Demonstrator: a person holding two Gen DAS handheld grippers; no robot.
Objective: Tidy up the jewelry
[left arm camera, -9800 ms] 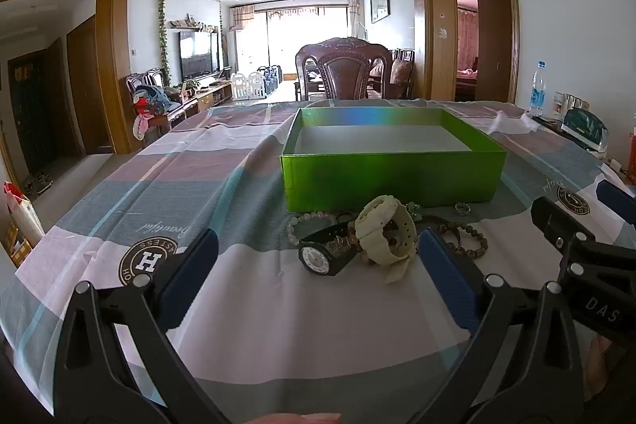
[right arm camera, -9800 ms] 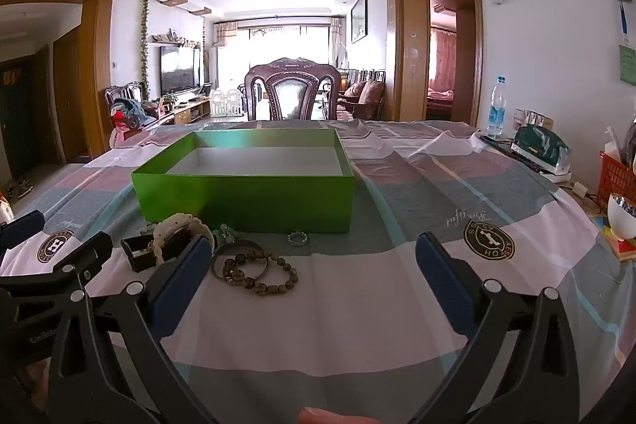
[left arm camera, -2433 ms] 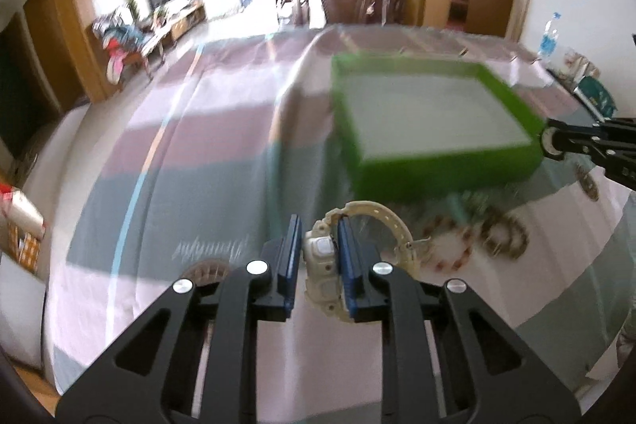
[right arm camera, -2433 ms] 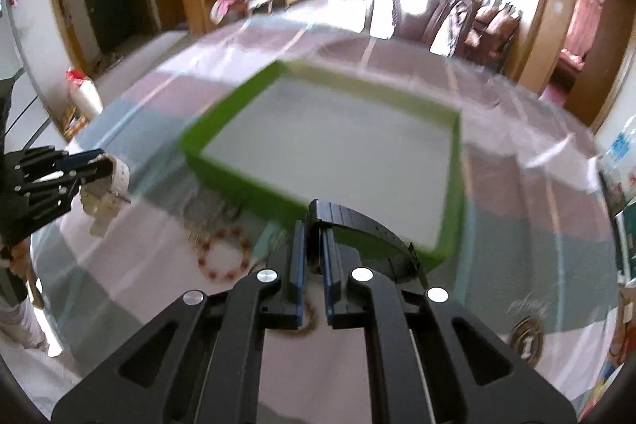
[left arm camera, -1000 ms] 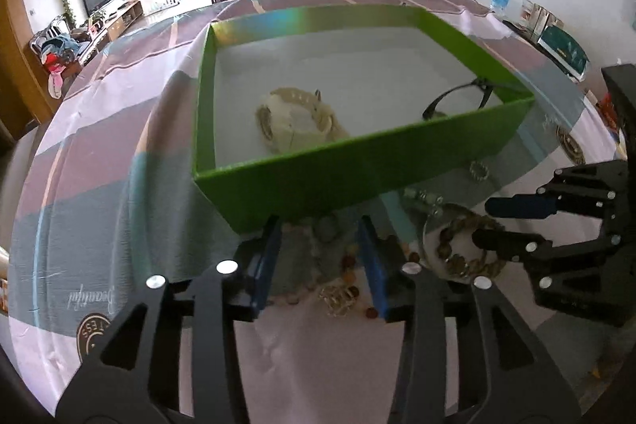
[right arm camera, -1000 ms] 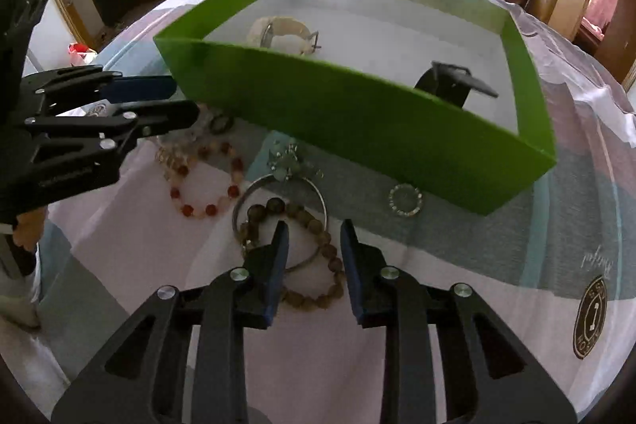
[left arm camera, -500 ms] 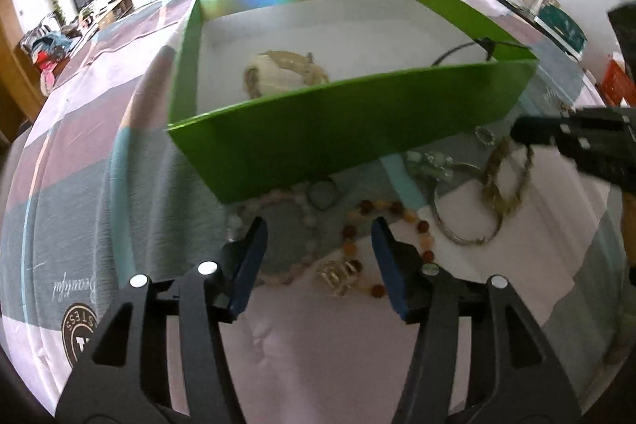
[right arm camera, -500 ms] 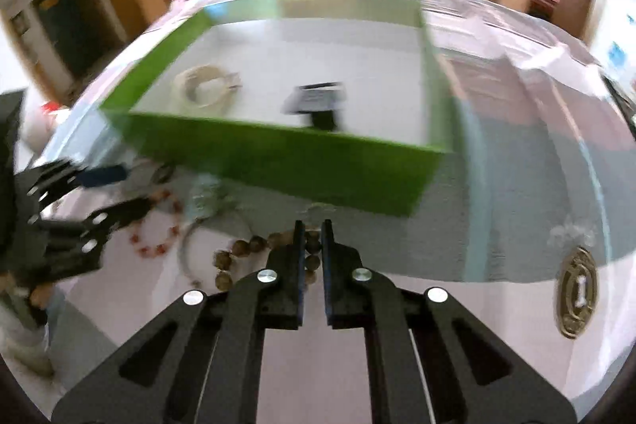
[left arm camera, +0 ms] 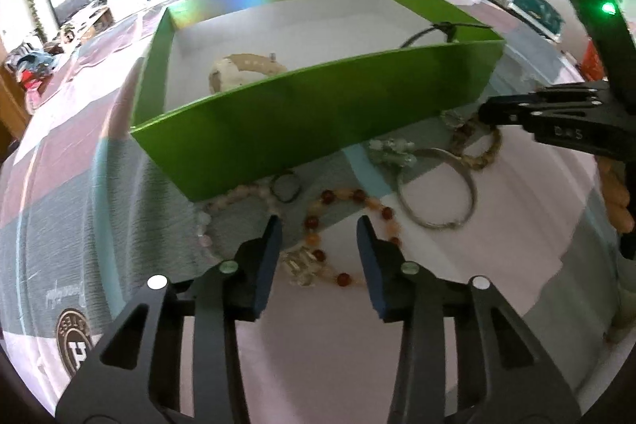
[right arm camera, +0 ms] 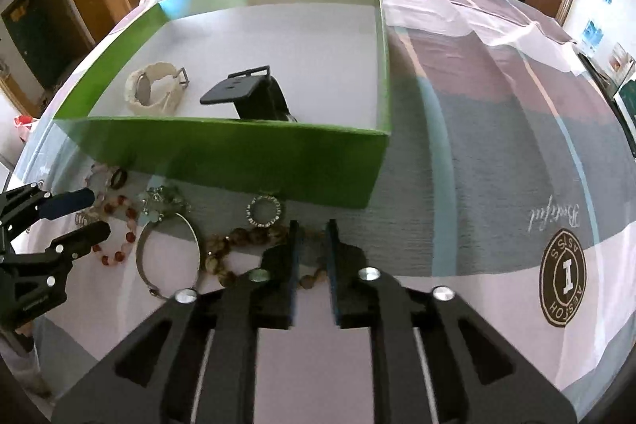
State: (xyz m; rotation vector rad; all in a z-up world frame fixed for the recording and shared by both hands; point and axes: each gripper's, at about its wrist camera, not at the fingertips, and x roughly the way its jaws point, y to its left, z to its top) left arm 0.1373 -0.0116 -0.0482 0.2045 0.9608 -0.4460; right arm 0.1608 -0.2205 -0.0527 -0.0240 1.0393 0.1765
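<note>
**Green box** (right arm camera: 222,153): middle of the tablecloth (right arm camera: 497,165). It now holds two pieces that lay loose on the cloth at the start: the cream watch (right arm camera: 153,92) towards its left wall and the black watch (right arm camera: 254,98) near its centre. Judgement: watches done, small pieces outstanding.

**Loose pieces**, all on the cloth along the box's near wall:
- red bead bracelet (left arm camera: 326,196)
- pale bead bracelet (left arm camera: 238,191), partly tucked against the wall
- dark ring (left arm camera: 286,185)
- silver bangle (right arm camera: 167,257)
- stone-set ring (right arm camera: 265,211)
- brown bead bracelet (right arm camera: 226,245)

**Left gripper** (left arm camera: 318,237): fingers released, spread either side of the red bead bracelet's near arc, low over the cloth. It has come in closer than half a second ago. Nothing held.

**Right gripper** (right arm camera: 312,245): half a second ago its fingers looked pressed together at the brown bead bracelet. A narrow gap shows now, with beads lying in it. Whether they are pinched or merely straddled cannot be told.

**Reading:** both hands have gone from the watches to the bracelets, one each. Next likely a lift over the near wall, if the grips hold on loose beads.
</note>
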